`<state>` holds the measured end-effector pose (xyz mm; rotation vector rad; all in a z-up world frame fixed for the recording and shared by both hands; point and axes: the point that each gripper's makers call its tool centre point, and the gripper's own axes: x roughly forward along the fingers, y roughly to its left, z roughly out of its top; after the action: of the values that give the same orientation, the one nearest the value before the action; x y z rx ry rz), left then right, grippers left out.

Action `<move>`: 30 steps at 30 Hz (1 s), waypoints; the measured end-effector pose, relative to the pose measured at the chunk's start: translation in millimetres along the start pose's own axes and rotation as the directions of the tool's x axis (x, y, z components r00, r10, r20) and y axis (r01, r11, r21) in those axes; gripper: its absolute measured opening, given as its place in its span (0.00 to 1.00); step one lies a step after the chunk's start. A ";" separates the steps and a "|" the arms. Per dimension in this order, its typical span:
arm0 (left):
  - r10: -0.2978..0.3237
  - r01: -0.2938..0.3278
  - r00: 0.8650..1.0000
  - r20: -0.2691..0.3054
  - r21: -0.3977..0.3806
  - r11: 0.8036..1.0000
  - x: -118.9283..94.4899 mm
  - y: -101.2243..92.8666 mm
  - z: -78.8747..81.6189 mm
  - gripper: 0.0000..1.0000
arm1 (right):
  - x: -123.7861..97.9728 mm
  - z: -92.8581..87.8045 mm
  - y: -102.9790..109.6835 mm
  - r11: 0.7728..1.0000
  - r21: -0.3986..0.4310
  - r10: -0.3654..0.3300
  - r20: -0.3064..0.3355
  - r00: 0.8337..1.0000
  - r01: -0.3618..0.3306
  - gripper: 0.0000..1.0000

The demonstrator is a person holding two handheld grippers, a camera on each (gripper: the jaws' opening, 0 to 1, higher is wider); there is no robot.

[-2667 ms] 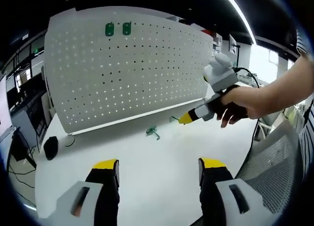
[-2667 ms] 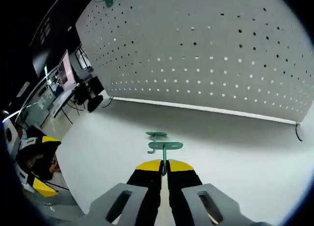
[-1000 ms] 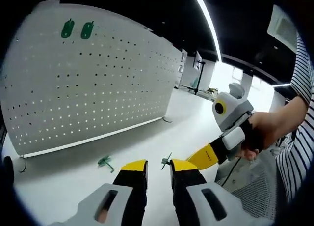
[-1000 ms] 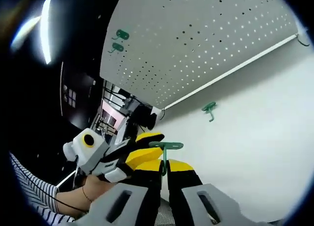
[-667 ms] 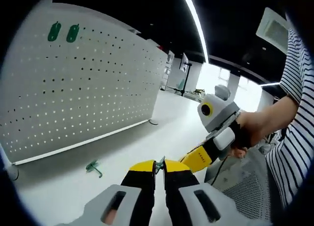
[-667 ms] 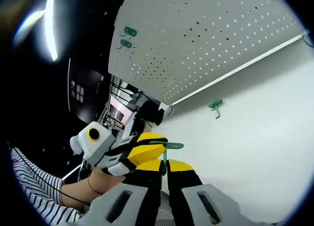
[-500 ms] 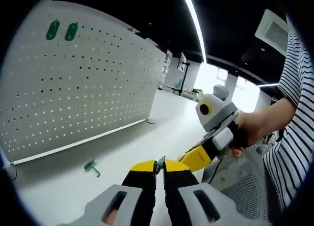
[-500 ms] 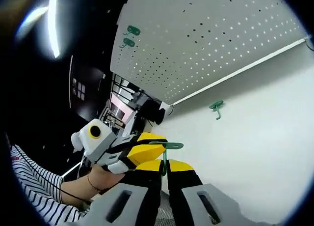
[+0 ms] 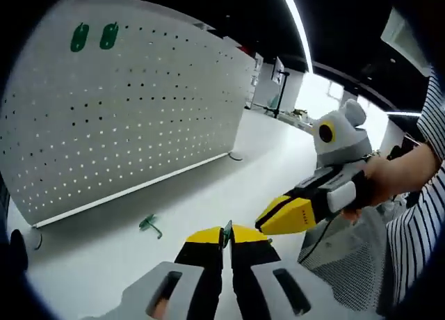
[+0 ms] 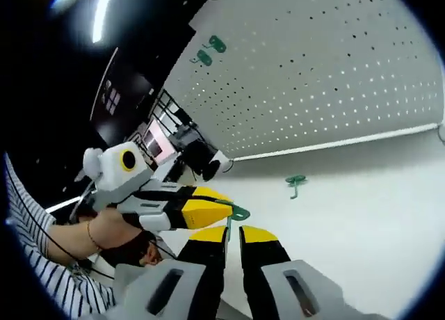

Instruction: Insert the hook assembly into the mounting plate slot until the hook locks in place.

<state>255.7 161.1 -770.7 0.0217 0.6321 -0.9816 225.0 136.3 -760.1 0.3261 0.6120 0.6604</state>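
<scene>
A green hook (image 9: 226, 232) stands between my left gripper (image 9: 227, 235) jaws, which are shut on it. In the right gripper view the same hook (image 10: 238, 212) sits at the yellow tip of the left gripper (image 10: 224, 203), its thin stem running down between my right gripper (image 10: 233, 238) jaws, which stand slightly apart. The right gripper (image 9: 263, 219) hangs just right of the left tips. Behind stands the white pegboard (image 9: 139, 111) with two green hooks (image 9: 94, 37) mounted high up. A second loose green hook (image 9: 149, 225) lies on the white table (image 9: 208, 188) near the board's foot.
A grey mesh chair (image 9: 348, 264) stands at the table's right edge. A hand and striped sleeve (image 10: 42, 264) hold the left gripper. A small black object (image 9: 17, 240) sits at the far left of the table. Desks and monitors (image 10: 174, 136) lie beyond the board.
My right gripper's jaws have parted a little around the hook stem while the left gripper stays shut on the hook. Both cameras have swung, so the pegboard sits differently.
</scene>
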 end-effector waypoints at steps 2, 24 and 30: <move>0.042 -0.045 0.998 -0.052 -0.062 0.997 -0.3 10.9 -7.1 0.02 | -0.5 3.2 3.4 0.996 -0.084 -0.011 -0.004 1.000 0.011 0.07; -0.107 0.074 0.993 -0.050 -0.441 0.895 -7.0 -19.1 -7.4 0.01 | 13.0 -9.8 13.7 0.903 -0.426 -0.101 -0.080 0.992 0.058 0.11; -0.123 0.091 0.991 -0.048 -0.431 0.898 -5.8 -25.2 -7.9 0.01 | 12.3 -8.7 16.4 0.896 -0.440 -0.094 -0.076 0.993 0.051 0.07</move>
<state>229.9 153.5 -767.7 -0.3730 0.9158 -0.9319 219.5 157.4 -764.5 -0.1511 0.5454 0.7244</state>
